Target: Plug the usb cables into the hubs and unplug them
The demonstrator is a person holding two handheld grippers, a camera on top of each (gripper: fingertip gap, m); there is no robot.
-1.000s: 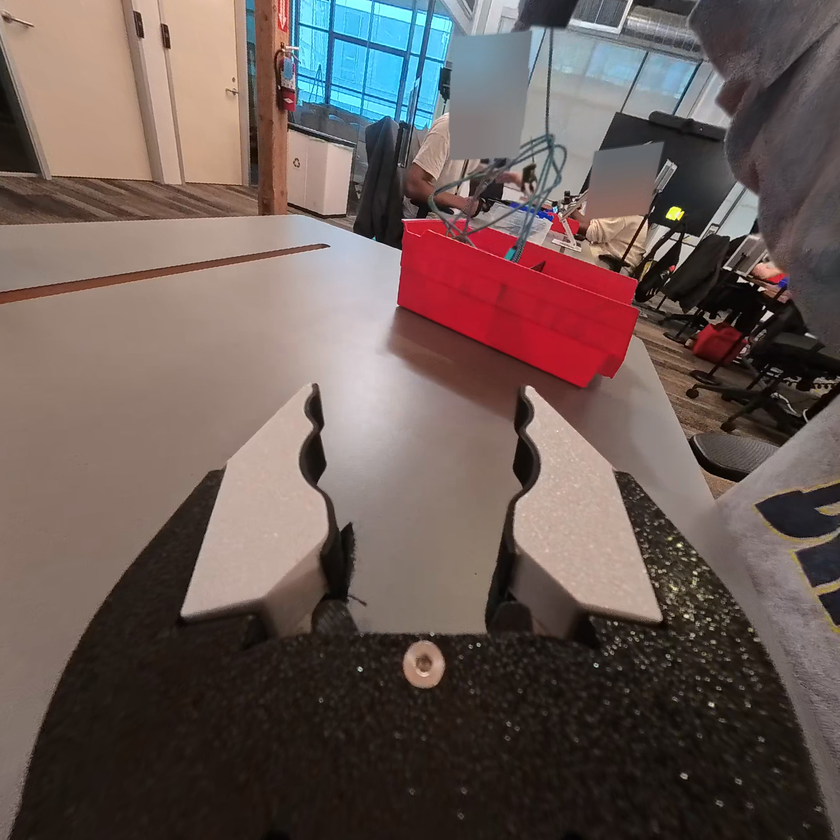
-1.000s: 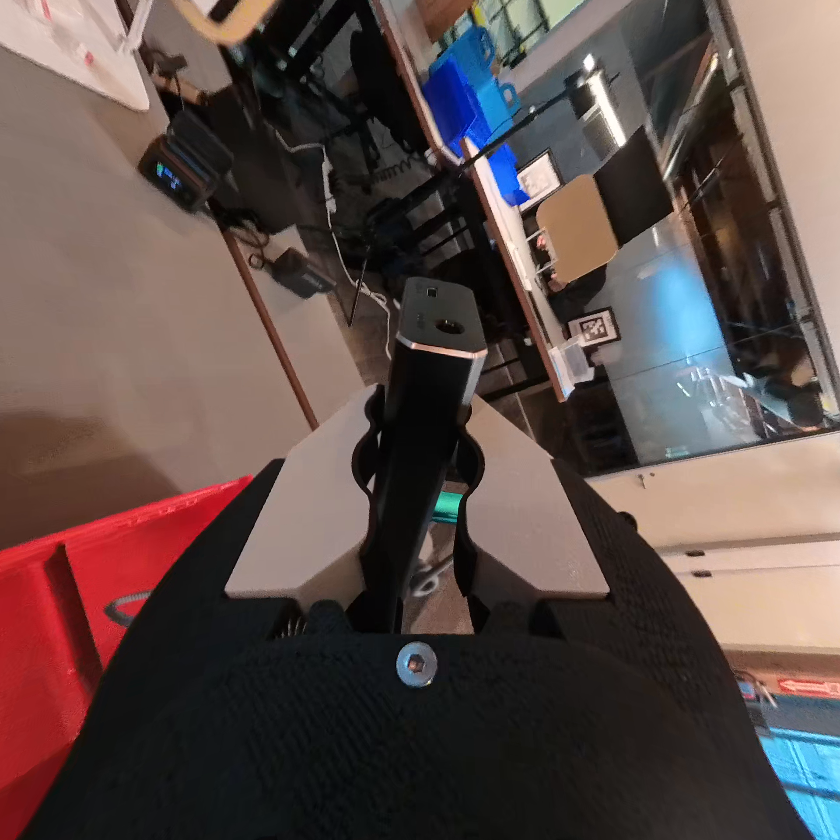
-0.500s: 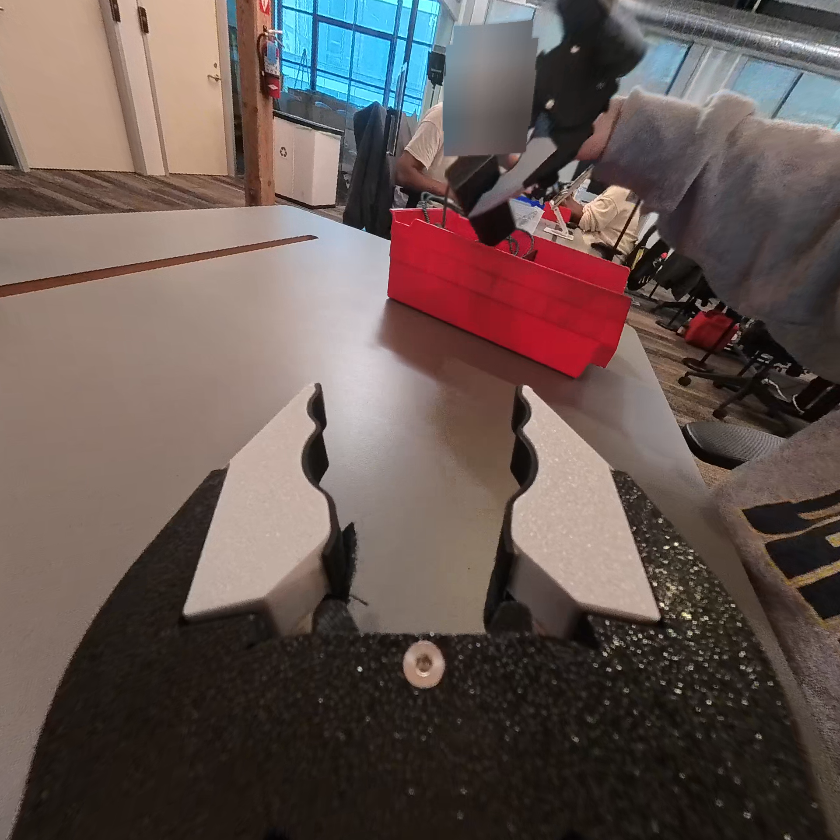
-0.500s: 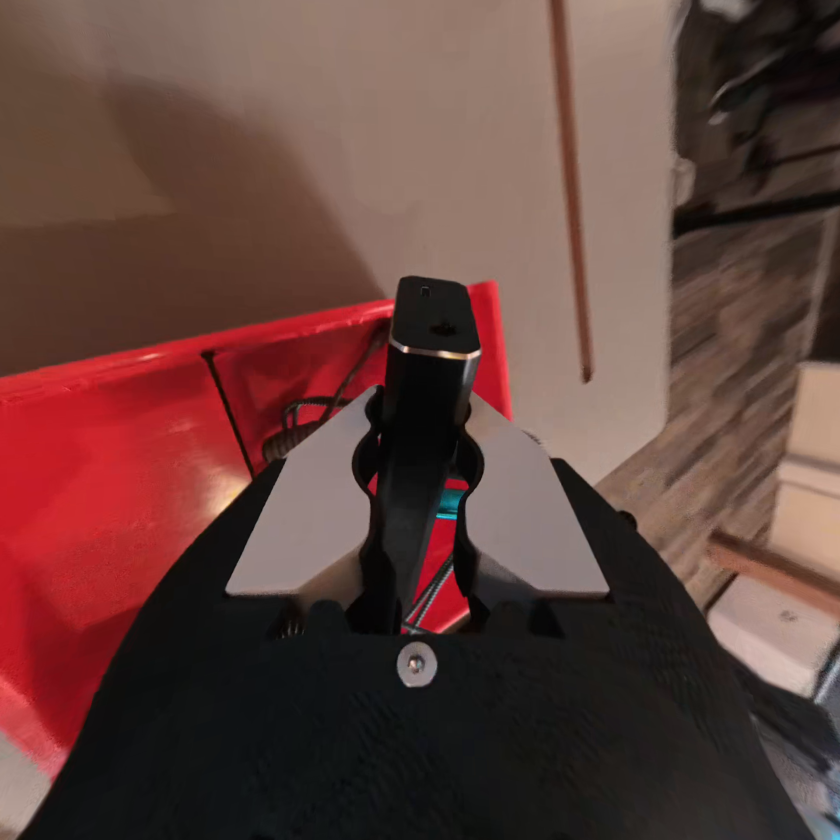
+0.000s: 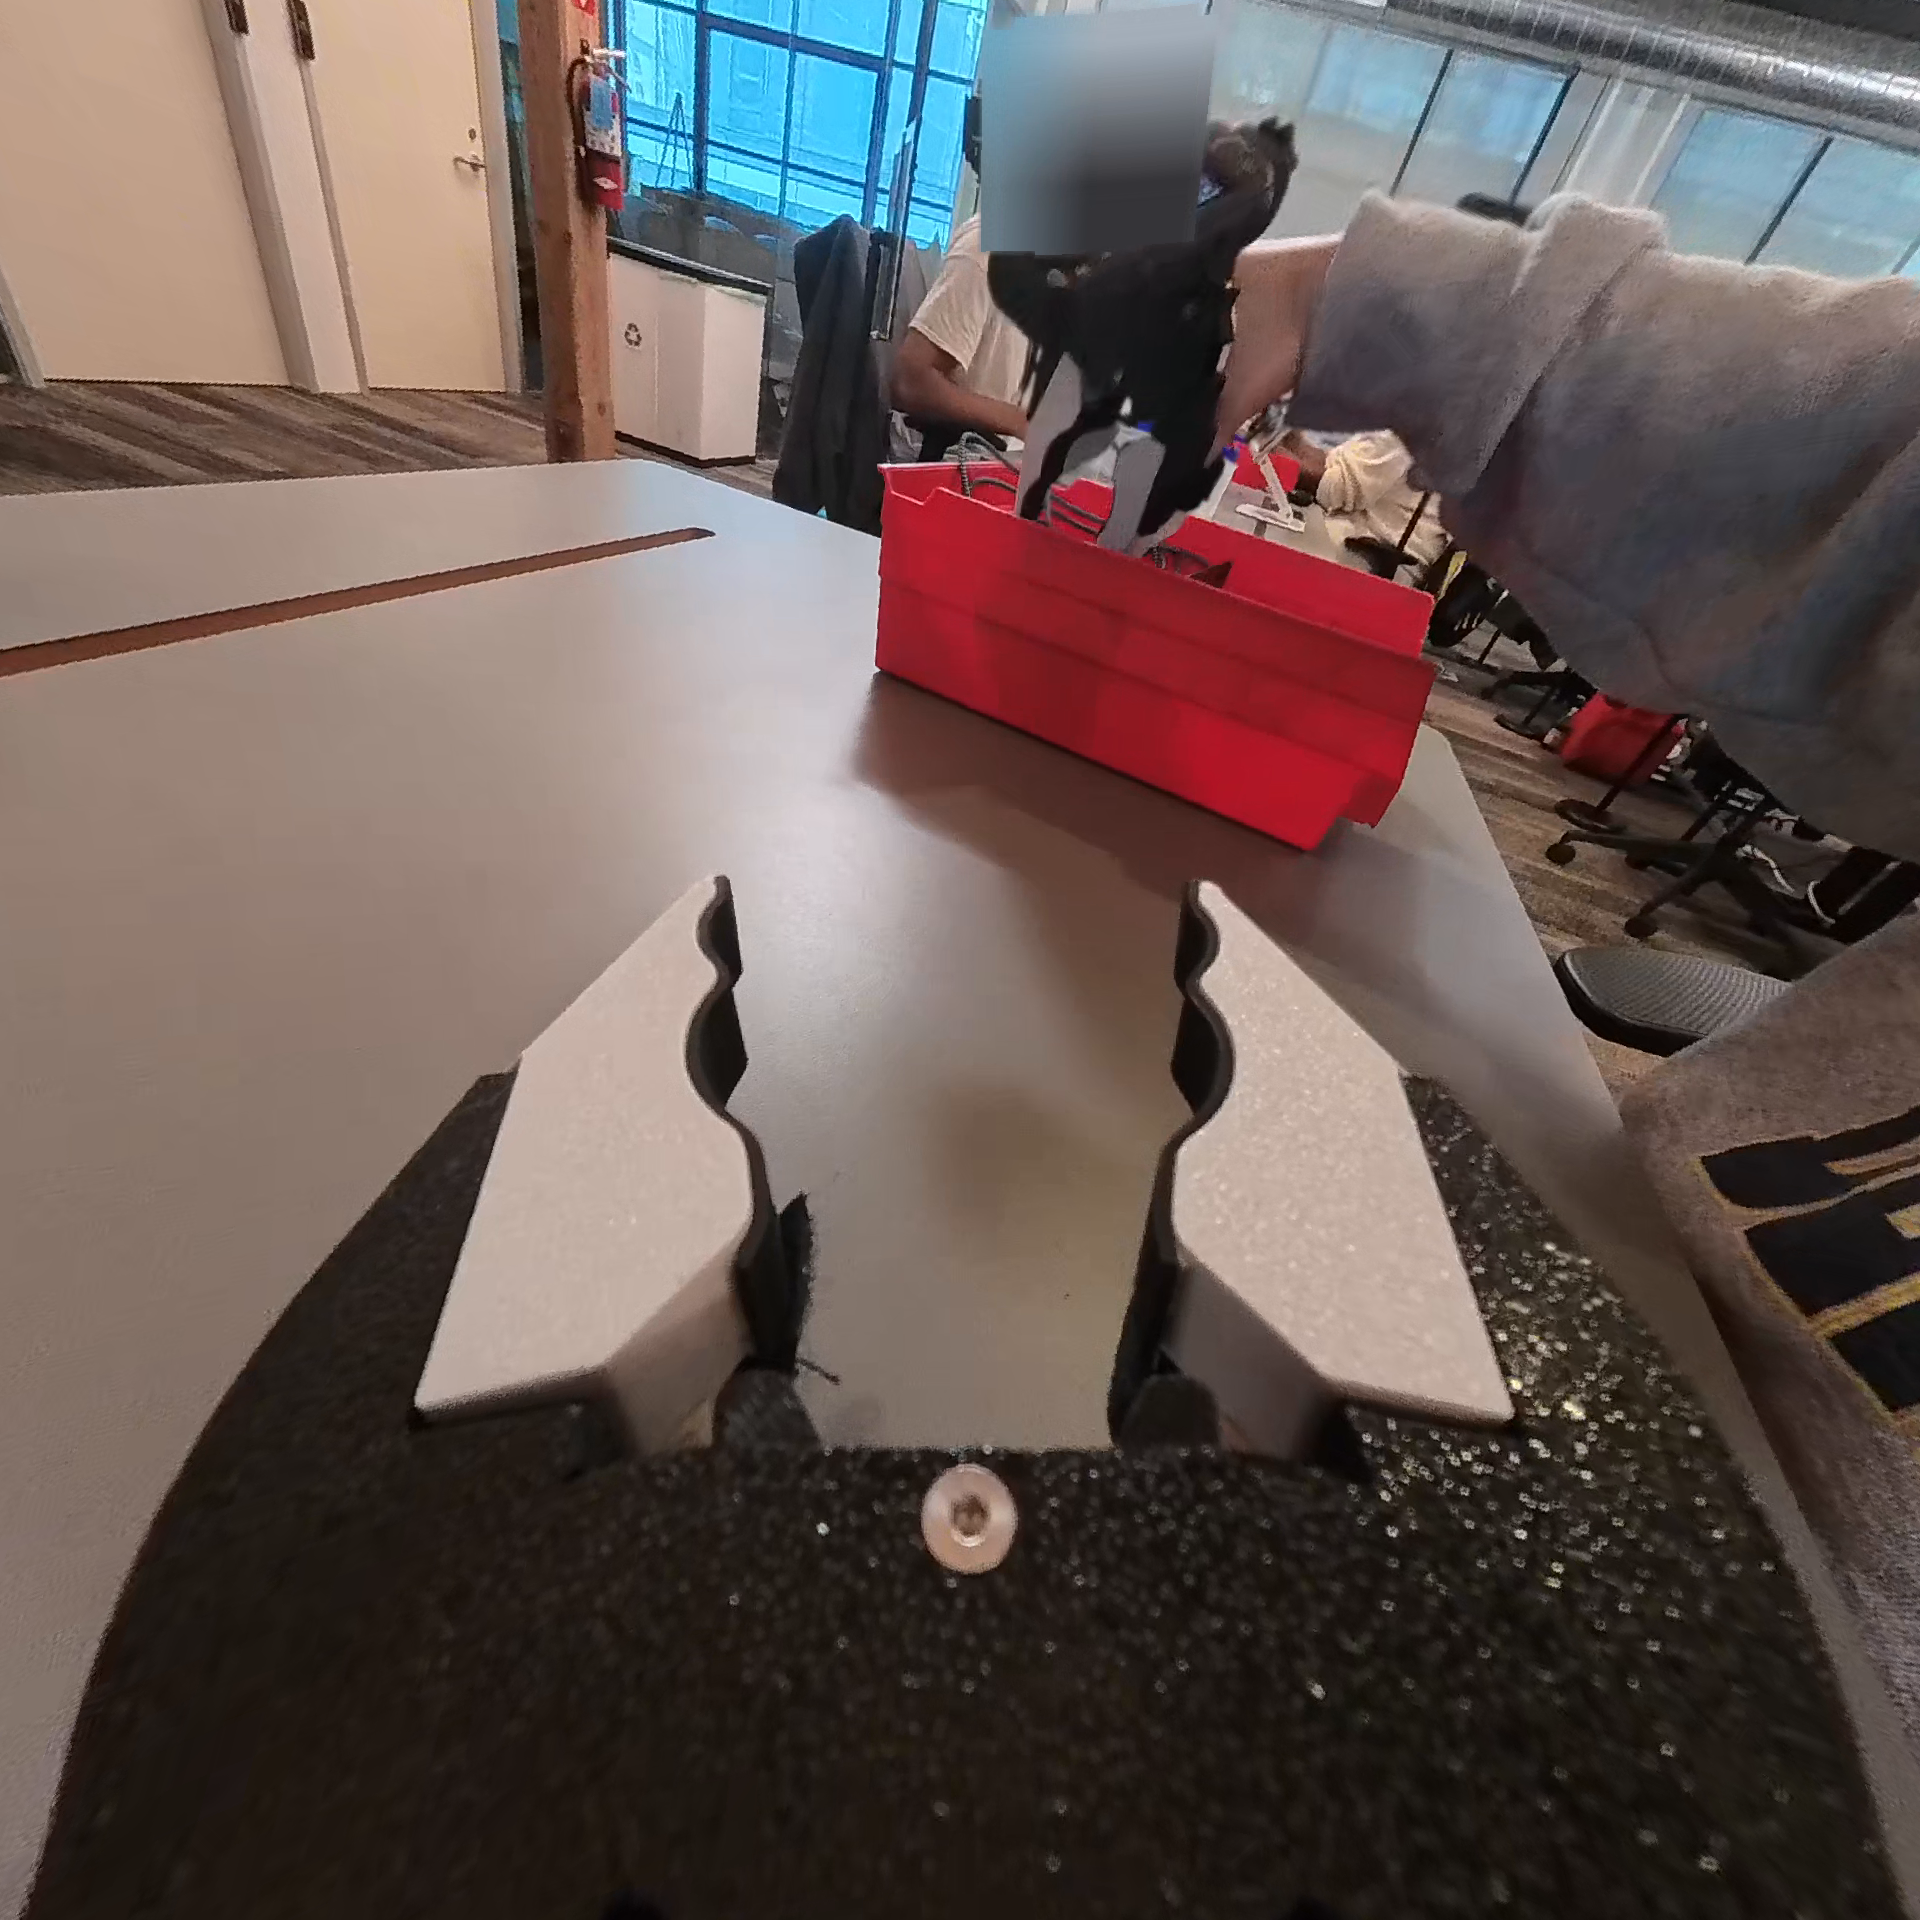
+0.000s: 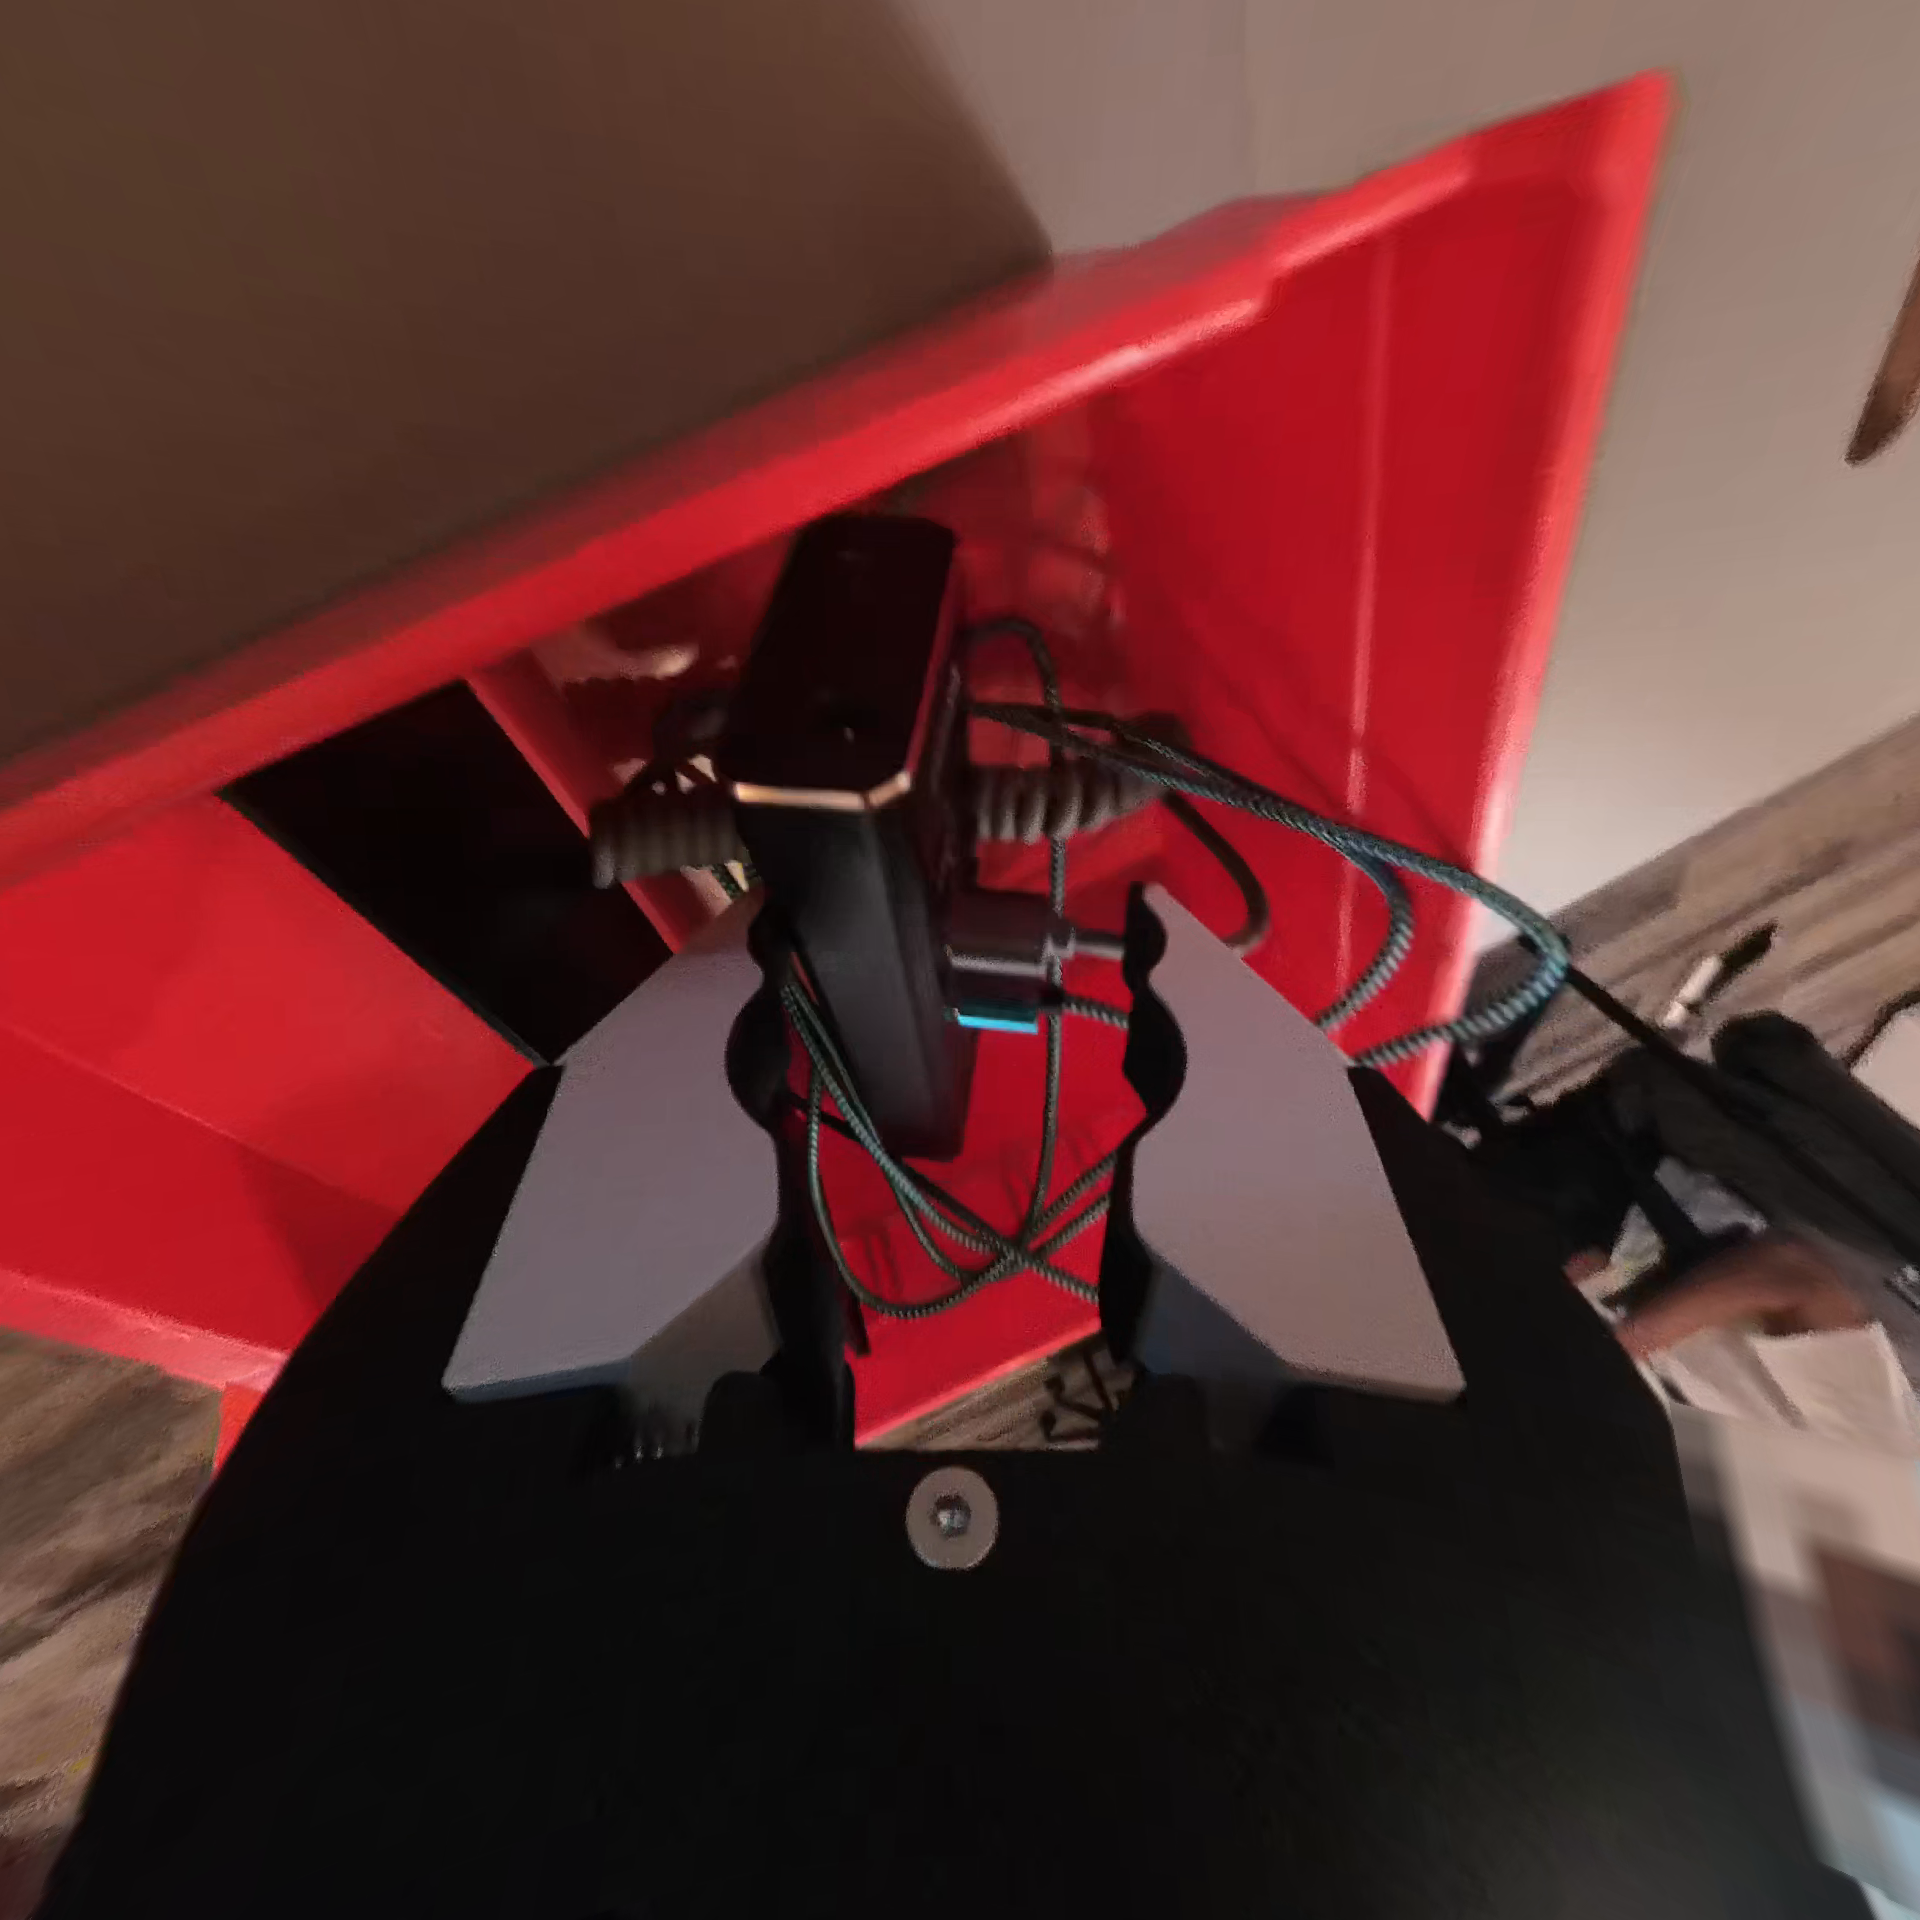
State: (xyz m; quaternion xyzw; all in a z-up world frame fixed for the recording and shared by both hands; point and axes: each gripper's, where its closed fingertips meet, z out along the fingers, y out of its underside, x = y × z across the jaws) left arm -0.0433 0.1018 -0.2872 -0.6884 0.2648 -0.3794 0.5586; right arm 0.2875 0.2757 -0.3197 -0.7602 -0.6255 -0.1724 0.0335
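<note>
the right hand-held gripper [image 6: 951,997] hangs over the red bin [image 6: 1299,436], its fingers spread apart. the black usb hub [image 6: 862,831] stands between them in the middle of the right wrist frame; the frame is blurred, so i cannot tell if the hub touches the left finger or lies free in the bin. braided usb cables [image 6: 1351,831] loop around it, and one plug [image 6: 997,1013] with a teal end sits at its side, seemingly seated in a port.

the risk, as i judge it, is snagging: cable loops pass between the fingers, so a lift could drag a cable, tip the hub, or strain the seated plug. a coiled cable [image 6: 1049,800] behind the hub could catch too. with the fingers this wide, a re-grasp might close on cable rather than hub.

the left hand-held gripper [image 5: 956,1039] is spread and empty, low over the grey tabletop [image 5: 364,831], with the bin in the upper right of its frame. the surface is smooth and matte with a wood-coloured seam at upper left. beyond it are an open office, doors, a wooden post with a fire extinguisher [image 5: 601,135], windows and seated people.
</note>
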